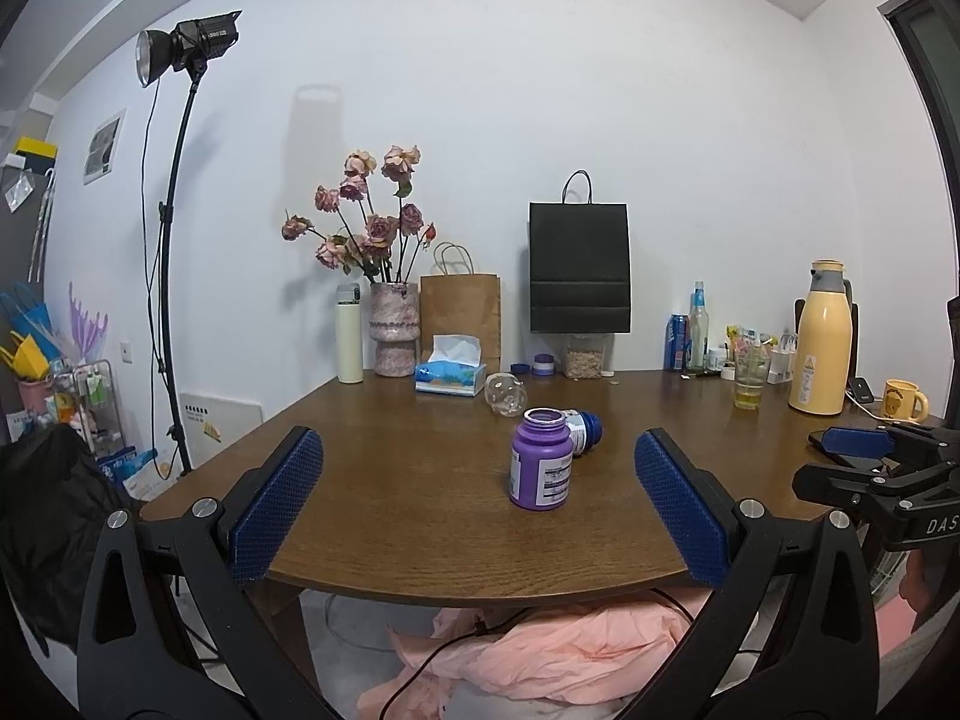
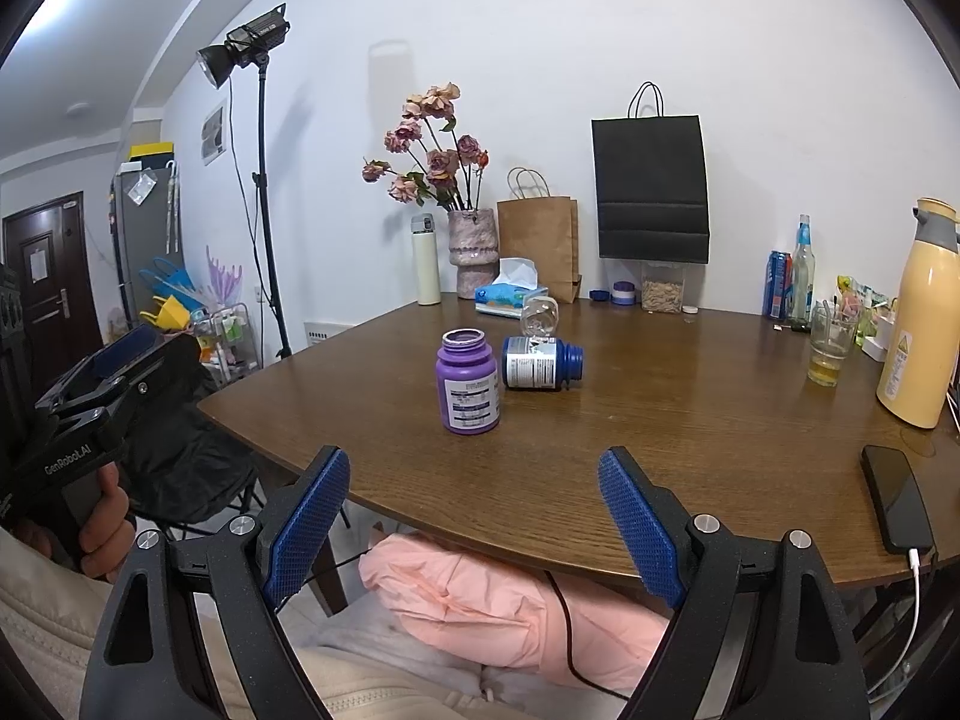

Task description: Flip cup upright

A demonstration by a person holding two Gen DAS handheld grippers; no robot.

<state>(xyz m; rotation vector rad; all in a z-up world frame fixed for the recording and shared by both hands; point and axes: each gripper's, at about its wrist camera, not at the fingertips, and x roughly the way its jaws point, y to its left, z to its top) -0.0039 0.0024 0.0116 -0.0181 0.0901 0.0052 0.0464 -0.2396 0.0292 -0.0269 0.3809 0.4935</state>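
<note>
The table (image 2: 660,420) is brown wood, smooth and a bit shiny. On it the purple bottle (image 2: 468,384) is glossy plastic with a paper label. Behind it the little cup (image 2: 539,315) is clear glass. Both grippers have bumpy blue rubbery pads (image 2: 639,531) on matt black plastic arms with shiny metal screws

- Brown wooden table (image 2: 660,450) — purple bottle (image 2: 468,384) upright, blue bottle (image 2: 537,363) on its side just beside it
- Clear glass cup (image 2: 540,315) tipped over behind them
- Phone (image 2: 897,495) near the right edge
</note>
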